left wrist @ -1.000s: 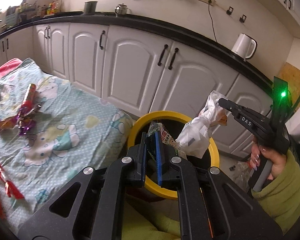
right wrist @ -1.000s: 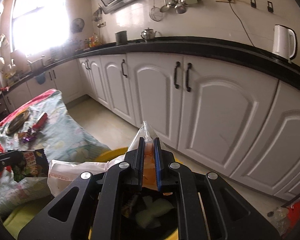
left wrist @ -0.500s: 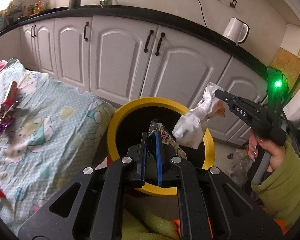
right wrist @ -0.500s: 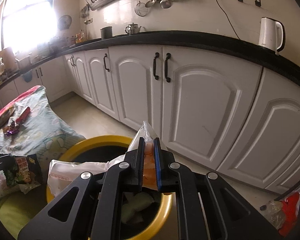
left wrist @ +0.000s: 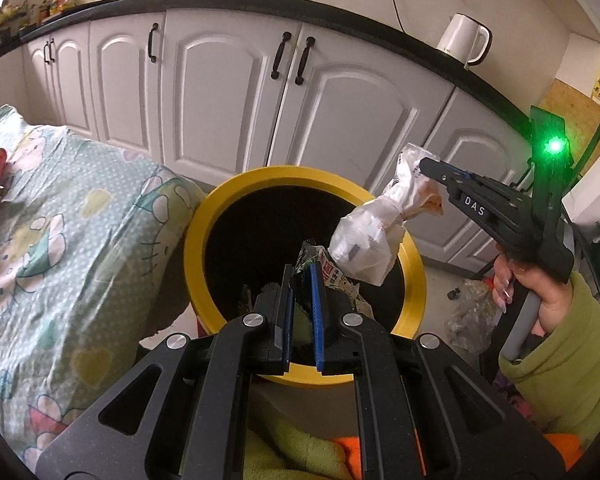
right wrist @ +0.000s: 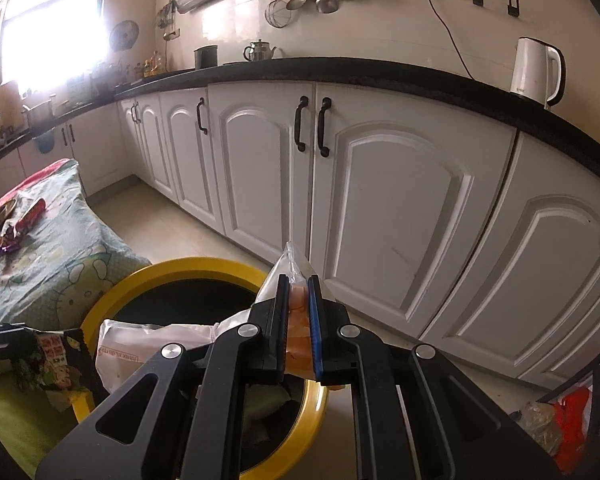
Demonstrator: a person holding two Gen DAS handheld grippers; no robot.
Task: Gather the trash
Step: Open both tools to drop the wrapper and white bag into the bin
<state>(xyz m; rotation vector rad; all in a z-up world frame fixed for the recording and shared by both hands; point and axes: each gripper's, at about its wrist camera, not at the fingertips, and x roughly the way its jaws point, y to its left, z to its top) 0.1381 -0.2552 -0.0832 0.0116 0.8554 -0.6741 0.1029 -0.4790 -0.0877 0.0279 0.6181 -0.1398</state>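
While our left gripper [left wrist: 302, 300] pinches a green snack wrapper [left wrist: 332, 276] and our right gripper [right wrist: 299, 312] clamps a white plastic bag [left wrist: 366, 240], both fingers' loads hang over the yellow-rimmed bin [left wrist: 204, 216], its mouth at six o'clock below.

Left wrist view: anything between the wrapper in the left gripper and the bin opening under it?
Nothing shows: the snack wrapper, clamped in the left gripper, hangs directly over the yellow bin.

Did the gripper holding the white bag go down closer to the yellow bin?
Yes. The right gripper with the white bag has sunk toward the yellow bin, judged against the cabinets.
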